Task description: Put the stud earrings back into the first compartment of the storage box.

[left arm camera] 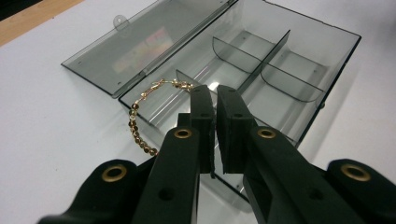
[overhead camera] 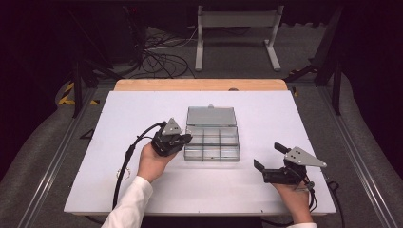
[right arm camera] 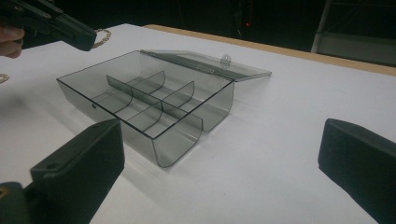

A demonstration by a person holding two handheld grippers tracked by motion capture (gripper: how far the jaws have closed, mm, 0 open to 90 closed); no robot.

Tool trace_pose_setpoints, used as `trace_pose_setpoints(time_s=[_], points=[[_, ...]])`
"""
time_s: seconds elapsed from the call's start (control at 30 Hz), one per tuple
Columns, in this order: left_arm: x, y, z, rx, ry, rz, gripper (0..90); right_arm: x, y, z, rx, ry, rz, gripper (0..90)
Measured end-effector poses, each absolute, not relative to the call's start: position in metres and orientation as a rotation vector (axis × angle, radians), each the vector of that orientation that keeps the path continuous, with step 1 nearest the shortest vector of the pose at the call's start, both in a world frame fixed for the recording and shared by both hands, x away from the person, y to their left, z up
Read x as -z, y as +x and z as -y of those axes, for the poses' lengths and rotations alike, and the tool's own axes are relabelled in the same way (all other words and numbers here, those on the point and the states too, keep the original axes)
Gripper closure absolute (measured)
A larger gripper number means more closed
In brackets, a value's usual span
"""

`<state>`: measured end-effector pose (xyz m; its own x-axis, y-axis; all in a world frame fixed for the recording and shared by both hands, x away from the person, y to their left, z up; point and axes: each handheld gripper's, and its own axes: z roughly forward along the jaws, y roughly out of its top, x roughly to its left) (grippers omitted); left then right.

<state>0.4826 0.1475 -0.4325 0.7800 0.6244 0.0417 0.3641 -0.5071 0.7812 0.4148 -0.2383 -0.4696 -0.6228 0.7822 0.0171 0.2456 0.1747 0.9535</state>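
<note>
The left gripper (left arm camera: pixel 215 100) has its jaws pressed together, pinching one gold bead chain (left arm camera: pixel 140 122); the pinched stretch is hidden behind them. The chain droops over the near wall of one open clear box (left arm camera: pixel 280 70) just beyond. The right gripper (overhead camera: pixel 272 159) rests with jaws spread, with bare white bench (overhead camera: pixel 142 109) around it.

Box mid-table, grippers at 9 & 4 o'clock.
Compartment box (overhead camera: pixel 212 145) sits on table (overhead camera: pixel 266 109), lid (overhead camera: pixel 211 116) flat behind at 12. L gripper (overhead camera: pixel 183 139) touches its 9 o'clock edge w/ bead chain (left arm camera: pixel 138 132); R gripper (overhead camera: pixel 267 156) well apart at 4.
</note>
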Motion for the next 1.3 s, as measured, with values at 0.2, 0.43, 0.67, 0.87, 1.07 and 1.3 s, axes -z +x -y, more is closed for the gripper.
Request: trace_pose_setpoints(time_s=[0.2,0.43,0.67,0.87,1.07,1.3], points=[[0.437,0.492,-0.139,-0.401,2.162,-0.74,86.1,0.47,0.415,0.239,-1.461,0.97,-1.97,1.4],[0.442,0.503,-0.133,-0.37,2.156,-0.759,86.0,0.47,0.415,0.238,-1.456,0.966,-1.976,1.4],[0.445,0.511,-0.126,-0.349,2.147,-0.769,86.0,0.47,0.416,0.238,-1.452,0.971,-1.977,1.7],[0.45,0.515,-0.123,-0.35,2.151,-0.786,85.8,0.471,0.416,0.238,-1.448,0.971,-1.978,1.8],[0.454,0.516,-0.121,-0.342,2.165,-0.785,85.1,0.471,0.415,0.239,-1.449,0.978,-1.976,2.1],[0.451,0.512,-0.119,-0.416,2.148,-0.808,59.9,0.471,0.415,0.239,-1.447,0.978,-1.975,2.1]])
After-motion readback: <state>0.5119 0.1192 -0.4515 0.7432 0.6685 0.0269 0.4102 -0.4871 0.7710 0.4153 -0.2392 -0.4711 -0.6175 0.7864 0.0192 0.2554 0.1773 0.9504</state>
